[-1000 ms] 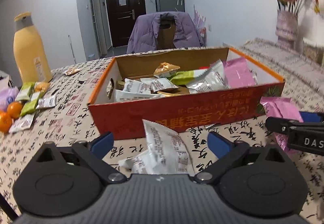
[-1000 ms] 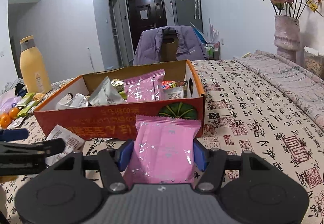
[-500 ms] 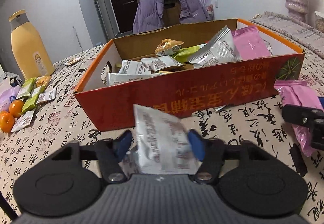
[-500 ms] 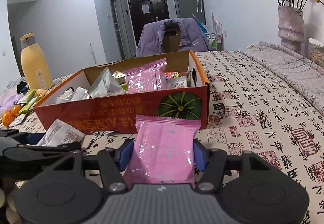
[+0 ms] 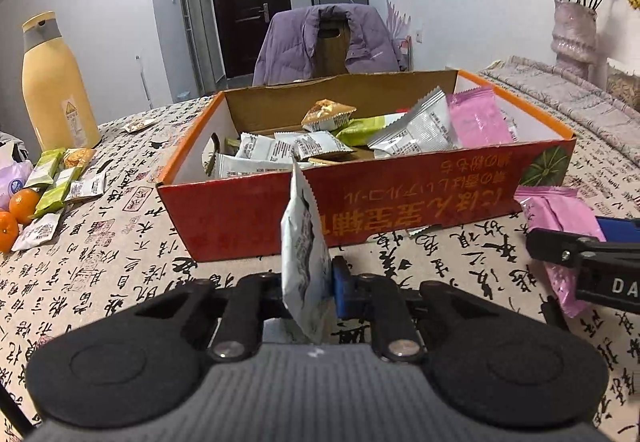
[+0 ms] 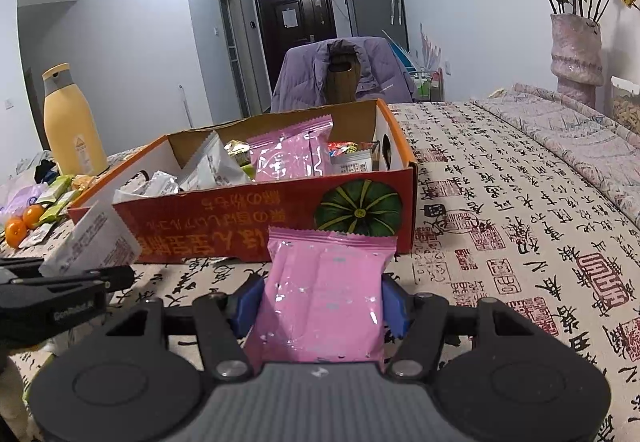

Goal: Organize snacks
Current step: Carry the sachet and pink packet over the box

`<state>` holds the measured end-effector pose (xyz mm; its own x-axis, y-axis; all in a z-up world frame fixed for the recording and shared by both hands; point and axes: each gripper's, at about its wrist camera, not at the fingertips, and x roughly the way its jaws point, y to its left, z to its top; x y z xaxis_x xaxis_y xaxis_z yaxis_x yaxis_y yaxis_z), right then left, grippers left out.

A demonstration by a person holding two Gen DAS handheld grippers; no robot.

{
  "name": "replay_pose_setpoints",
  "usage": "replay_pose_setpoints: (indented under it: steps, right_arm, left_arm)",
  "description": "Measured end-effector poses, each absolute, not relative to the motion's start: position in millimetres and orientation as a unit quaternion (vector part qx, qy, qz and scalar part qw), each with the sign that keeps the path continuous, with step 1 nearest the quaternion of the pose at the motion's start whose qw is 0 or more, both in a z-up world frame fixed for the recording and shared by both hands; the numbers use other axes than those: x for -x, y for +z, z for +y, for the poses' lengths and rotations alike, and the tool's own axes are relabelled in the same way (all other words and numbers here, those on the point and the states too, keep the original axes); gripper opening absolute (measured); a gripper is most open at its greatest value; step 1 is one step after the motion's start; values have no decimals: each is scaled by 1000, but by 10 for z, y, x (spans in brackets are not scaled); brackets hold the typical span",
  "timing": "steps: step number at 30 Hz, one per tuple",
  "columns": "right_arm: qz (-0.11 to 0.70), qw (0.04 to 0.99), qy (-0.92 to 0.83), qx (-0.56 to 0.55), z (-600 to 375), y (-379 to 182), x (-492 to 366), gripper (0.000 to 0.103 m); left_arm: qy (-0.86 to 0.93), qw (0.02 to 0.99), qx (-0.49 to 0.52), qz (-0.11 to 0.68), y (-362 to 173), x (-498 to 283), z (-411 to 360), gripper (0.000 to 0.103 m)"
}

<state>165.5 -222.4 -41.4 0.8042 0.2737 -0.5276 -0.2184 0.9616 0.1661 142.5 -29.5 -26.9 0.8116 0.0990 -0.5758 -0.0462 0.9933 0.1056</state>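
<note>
An open red cardboard box (image 5: 400, 198) (image 6: 248, 218) holds several wrapped snacks and stands on the table just ahead of both grippers. My left gripper (image 5: 308, 284) is shut on a white snack packet (image 5: 304, 258), which stands on edge between the pads, lifted in front of the box's near wall. The same white snack packet (image 6: 94, 238) shows at the left of the right wrist view. My right gripper (image 6: 320, 298) is shut on a pink snack packet (image 6: 324, 290), held flat just before the box's right corner. That pink packet (image 5: 560, 214) also shows in the left wrist view.
Left of the box lie loose snack packets (image 5: 60, 182), two small oranges (image 5: 16, 210) and a tall yellow bottle (image 5: 56, 90). A vase of flowers (image 6: 576, 54) stands at the far right. A chair with a purple jacket (image 5: 328, 38) is behind the table.
My left gripper's jaws closed from wide open onto the white packet, which turned from lying flat to standing on edge and rose off the cloth. The right gripper kept still with the pink packet.
</note>
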Motion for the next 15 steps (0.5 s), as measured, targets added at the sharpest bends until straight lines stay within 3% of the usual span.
replay_pose_setpoints:
  steps: [15]
  right_arm:
    - [256, 955, 146, -32, -2145, -261, -1497, 61]
  left_arm:
    - [21, 964, -19, 263, 14, -1157, -196, 16]
